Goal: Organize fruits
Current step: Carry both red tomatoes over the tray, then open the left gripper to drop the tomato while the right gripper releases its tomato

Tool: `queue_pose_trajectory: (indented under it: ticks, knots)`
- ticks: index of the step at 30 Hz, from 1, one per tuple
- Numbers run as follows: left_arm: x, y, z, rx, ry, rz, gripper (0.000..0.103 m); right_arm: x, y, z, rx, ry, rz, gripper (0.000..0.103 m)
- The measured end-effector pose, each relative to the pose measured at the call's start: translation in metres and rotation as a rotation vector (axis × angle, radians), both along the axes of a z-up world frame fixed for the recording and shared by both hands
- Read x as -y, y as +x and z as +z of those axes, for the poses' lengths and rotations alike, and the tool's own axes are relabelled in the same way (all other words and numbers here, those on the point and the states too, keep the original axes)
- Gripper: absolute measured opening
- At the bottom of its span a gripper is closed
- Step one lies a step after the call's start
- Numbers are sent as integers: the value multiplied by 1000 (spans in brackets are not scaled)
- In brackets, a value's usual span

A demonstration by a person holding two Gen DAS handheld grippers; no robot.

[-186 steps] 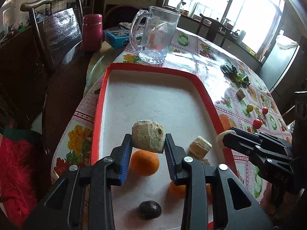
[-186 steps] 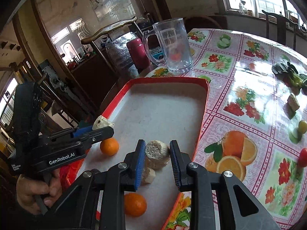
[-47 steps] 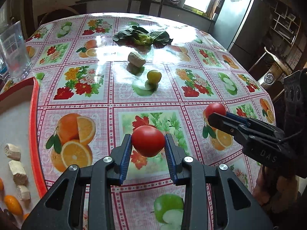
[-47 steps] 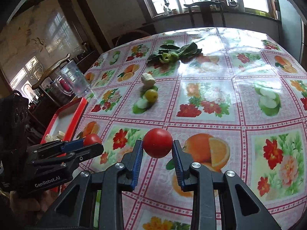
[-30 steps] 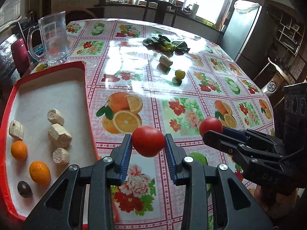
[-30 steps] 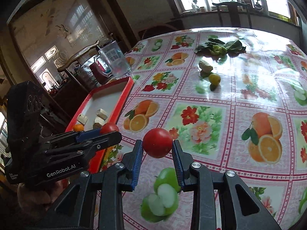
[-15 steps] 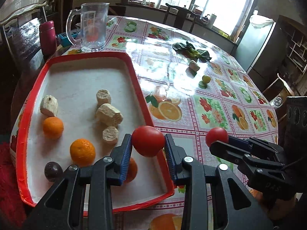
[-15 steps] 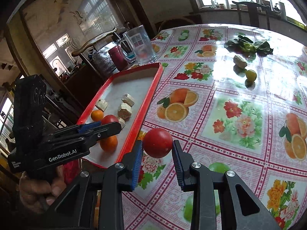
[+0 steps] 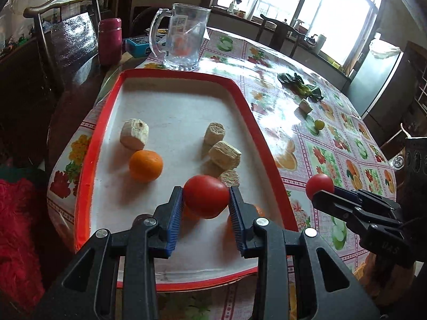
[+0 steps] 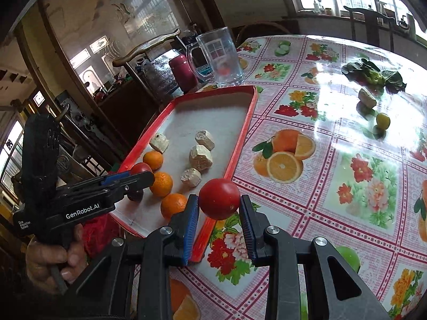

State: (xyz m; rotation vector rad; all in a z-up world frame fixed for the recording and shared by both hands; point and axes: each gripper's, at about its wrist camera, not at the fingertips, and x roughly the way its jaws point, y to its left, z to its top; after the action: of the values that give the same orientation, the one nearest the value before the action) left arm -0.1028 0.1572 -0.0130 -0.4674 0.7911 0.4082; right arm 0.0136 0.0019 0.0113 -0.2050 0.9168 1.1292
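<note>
over the red tray (image 9: pixel 248 112) at lower centre, left gripper (image 9: pixel 205 208) and right gripper (image 10: pixel 218 213) each clamp 1 tomato (image 9: pixel 206 196); 3 oranges (image 10: pixel 161 184) already inside, a yellow-green fruit (image 10: pixel 383 120) remains upper right.

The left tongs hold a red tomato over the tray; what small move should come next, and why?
Probably lower the left tongs a little and set the tomato on the bare white floor of the red tray, left of the orange. The tomato hangs above the tray's near part, where other oranges lie partly hidden under it, so dropping it straight down might hit them.
</note>
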Motion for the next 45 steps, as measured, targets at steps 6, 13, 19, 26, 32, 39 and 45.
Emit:
queue_pose_trajectory:
  ticks: [6, 13, 19, 26, 32, 39, 45]
  knots:
    - [-12, -11, 0, 0, -1, 34, 32, -21, -3, 0, 11, -10, 31, 31]
    - [-28, -26, -5, -8, -5, 81, 32, -41, -2, -6, 18, -32, 47, 31]
    - [-42, -33, -10, -18, -14, 116, 32, -53, 1, -12, 24, -59, 55, 32]
    - [-52, -30, -19, -35, -27, 121, 32, -62, 0, -12, 63, -82, 62, 32]
    - [-55, -28, -26, -42, -40, 119, 32, -66, -7, -11, 94, -90, 83, 32]
    - [-54, -27, -28, -49, -33, 113, 32, -75, -11, -20, 100, -121, 107, 32]
    - [-55, -26, -29, -53, -29, 113, 32, -74, -11, -23, 85, -121, 110, 33]
